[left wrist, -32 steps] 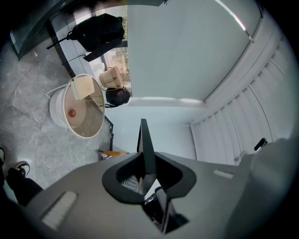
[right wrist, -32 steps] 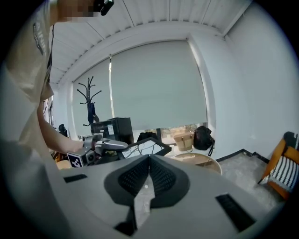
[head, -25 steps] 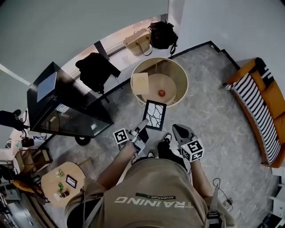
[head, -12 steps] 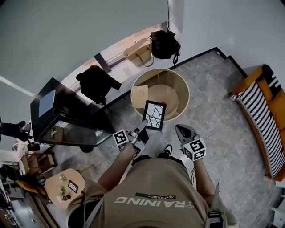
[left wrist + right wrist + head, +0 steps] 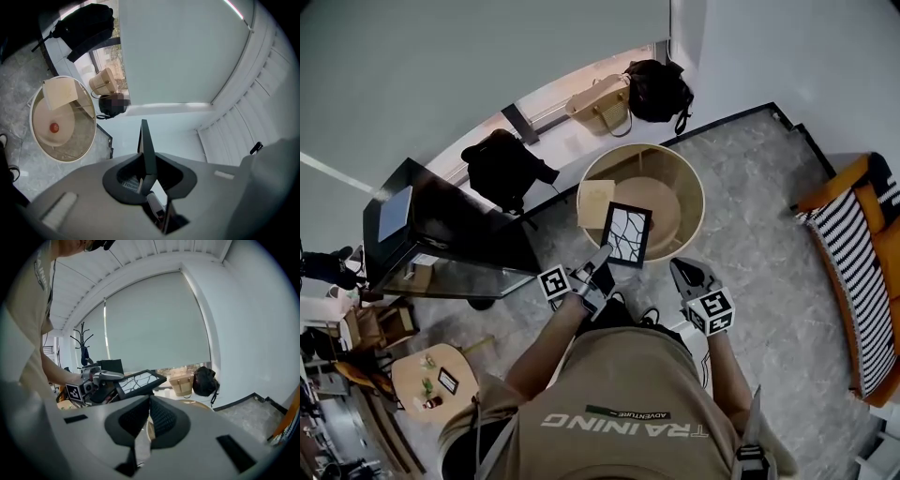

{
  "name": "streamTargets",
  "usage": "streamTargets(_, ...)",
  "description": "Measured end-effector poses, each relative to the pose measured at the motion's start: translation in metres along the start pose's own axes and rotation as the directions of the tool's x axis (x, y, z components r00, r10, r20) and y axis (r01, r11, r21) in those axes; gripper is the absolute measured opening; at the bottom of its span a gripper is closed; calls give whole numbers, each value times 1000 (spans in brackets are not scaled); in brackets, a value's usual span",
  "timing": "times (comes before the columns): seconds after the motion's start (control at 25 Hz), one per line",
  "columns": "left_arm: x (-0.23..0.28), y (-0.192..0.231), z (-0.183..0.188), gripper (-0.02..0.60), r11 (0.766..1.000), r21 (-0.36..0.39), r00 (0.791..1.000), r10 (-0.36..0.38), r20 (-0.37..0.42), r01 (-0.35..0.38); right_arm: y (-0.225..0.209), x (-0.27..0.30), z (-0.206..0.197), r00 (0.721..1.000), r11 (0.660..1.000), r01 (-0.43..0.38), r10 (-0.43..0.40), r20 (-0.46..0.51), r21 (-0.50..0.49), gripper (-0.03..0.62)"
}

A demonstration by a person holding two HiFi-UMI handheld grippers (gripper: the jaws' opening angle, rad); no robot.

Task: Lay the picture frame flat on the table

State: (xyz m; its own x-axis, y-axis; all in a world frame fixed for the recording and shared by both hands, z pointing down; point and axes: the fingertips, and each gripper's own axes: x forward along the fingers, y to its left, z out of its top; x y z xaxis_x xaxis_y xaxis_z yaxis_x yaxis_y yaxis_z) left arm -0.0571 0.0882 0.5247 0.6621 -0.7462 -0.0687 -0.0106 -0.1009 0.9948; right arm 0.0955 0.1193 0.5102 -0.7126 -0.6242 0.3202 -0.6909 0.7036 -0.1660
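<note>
The picture frame is black with a white picture of dark branching lines. It hangs tilted in the air over the near part of the round wooden table. My left gripper is shut on its lower left corner. In the left gripper view the frame shows edge-on between the jaws of the left gripper. My right gripper is to the right of the frame, shut and holding nothing. The right gripper view shows the right gripper in front, with the frame and the left gripper beyond.
A cream card stands on the table, and a red ball lies in its hollow. A black glass cabinet is at the left, a striped sofa at the right. A tan bag and a black bag sit by the window.
The person has stepped closer to the round table. The frame, still held by the left gripper, now overlaps the table's near part and hides the red ball in the head view.
</note>
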Motion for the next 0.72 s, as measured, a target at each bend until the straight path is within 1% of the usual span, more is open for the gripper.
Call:
streamTargets(0.12, 11, 5, 12, 69, 1000, -9, 1000, 7, 0, -7, -10, 13, 0, 1000, 1000, -8, 8, -14, 2, 6)
streamTargets(0.28, 32, 18, 38, 69, 999, -35, 1000, 14, -12, -15, -29, 37, 5, 999, 1000, 8, -8, -35, 25, 6)
streamTargets(0.44, 57, 34, 64, 69, 998, -52, 998, 27, -50, -30, -54, 62, 12, 997, 998, 47, -45, -55, 40, 6)
streamTargets(0.56, 78, 44, 87, 69, 998, -50, 996, 32, -80, -36, -70, 85, 26, 996, 998, 56, -54, -72, 31, 6)
streamTargets(0.72, 107, 46, 115, 69, 998, -66, 994, 14, -109, -21, -93, 119, 44, 995, 996, 82, -81, -64, 17, 6)
